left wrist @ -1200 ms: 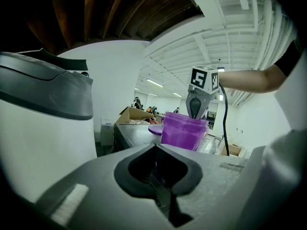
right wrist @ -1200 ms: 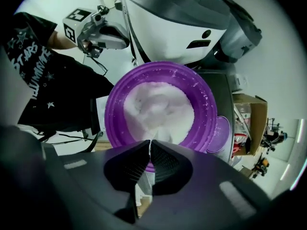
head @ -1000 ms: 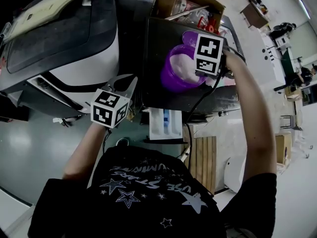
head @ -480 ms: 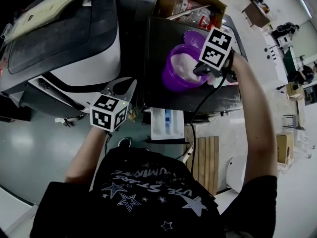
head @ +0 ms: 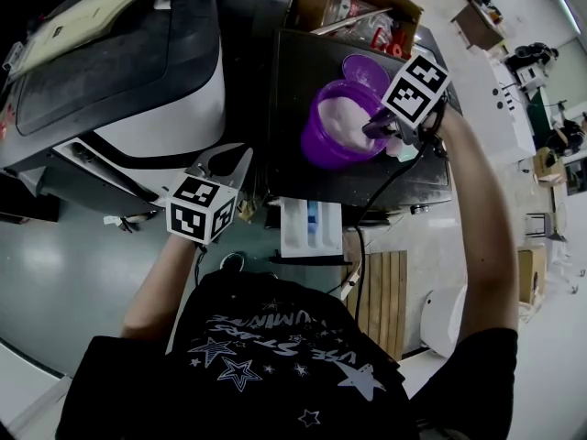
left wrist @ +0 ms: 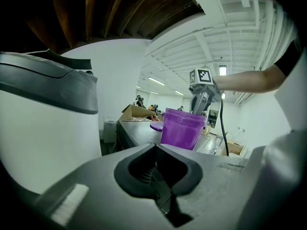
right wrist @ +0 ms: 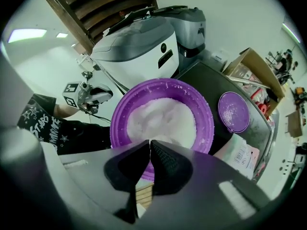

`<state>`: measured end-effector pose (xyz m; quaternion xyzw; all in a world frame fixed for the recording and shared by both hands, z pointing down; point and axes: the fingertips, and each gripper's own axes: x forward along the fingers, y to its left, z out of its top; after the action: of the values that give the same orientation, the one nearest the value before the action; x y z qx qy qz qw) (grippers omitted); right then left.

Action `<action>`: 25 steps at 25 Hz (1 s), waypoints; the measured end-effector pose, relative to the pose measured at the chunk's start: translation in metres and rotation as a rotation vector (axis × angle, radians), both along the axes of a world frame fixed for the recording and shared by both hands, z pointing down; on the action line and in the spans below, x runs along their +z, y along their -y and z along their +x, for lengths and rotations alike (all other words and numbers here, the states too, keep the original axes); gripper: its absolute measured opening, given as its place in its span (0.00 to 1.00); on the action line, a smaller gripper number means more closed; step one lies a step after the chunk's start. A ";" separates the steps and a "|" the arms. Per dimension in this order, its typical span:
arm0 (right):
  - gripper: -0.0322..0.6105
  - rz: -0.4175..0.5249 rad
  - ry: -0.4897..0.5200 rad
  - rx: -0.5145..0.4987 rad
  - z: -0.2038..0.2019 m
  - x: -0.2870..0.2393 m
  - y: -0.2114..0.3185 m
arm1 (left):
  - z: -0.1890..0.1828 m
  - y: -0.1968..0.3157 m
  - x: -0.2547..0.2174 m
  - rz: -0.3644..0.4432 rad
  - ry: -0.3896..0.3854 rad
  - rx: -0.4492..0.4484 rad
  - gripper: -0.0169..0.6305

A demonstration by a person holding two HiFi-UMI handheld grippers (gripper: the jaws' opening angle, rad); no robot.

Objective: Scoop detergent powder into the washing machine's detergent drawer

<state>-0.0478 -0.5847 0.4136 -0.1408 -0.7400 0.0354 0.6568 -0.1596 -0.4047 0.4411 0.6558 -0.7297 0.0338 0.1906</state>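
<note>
A purple tub [head: 321,145] of white detergent powder [right wrist: 163,116] stands on the dark washer top [head: 289,81]. Its purple lid [head: 365,67] lies behind it. My right gripper [head: 378,128] hangs over the tub's right rim, tilted toward the powder. Its jaws are shut and I see no scoop between them. The white detergent drawer [head: 295,232] stands pulled out below the washer's front edge. My left gripper [head: 225,159] is held to the left of the drawer, in front of the neighbouring machine, jaws shut and empty. The left gripper view shows the tub [left wrist: 182,128] ahead.
An open cardboard box [head: 353,7] with packages sits at the back of the washer top. A pale packet [right wrist: 240,155] lies right of the tub. A white and grey machine [head: 119,71] stands at the left. A wooden pallet [head: 378,291] lies on the floor.
My right gripper has shifted right and a little farther back, from above the tub's middle to its right rim, and has tilted. The left gripper has barely moved.
</note>
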 end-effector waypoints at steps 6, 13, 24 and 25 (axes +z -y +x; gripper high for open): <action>0.10 0.015 0.100 0.078 0.001 -0.004 0.008 | 0.000 0.001 -0.001 0.001 0.001 -0.002 0.03; 0.10 0.015 0.183 0.132 -0.001 -0.005 0.010 | 0.003 0.003 0.001 -0.002 -0.002 0.010 0.03; 0.10 -0.099 0.320 0.226 0.002 -0.017 0.006 | 0.006 0.000 0.005 -0.014 -0.005 0.011 0.03; 0.10 -0.110 0.332 0.245 0.003 -0.017 0.007 | 0.006 0.000 0.004 -0.014 -0.004 0.012 0.03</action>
<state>-0.0450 -0.5913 0.3965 -0.0894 -0.8465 0.1318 0.5081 -0.1534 -0.4045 0.4454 0.6587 -0.7253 0.0387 0.1963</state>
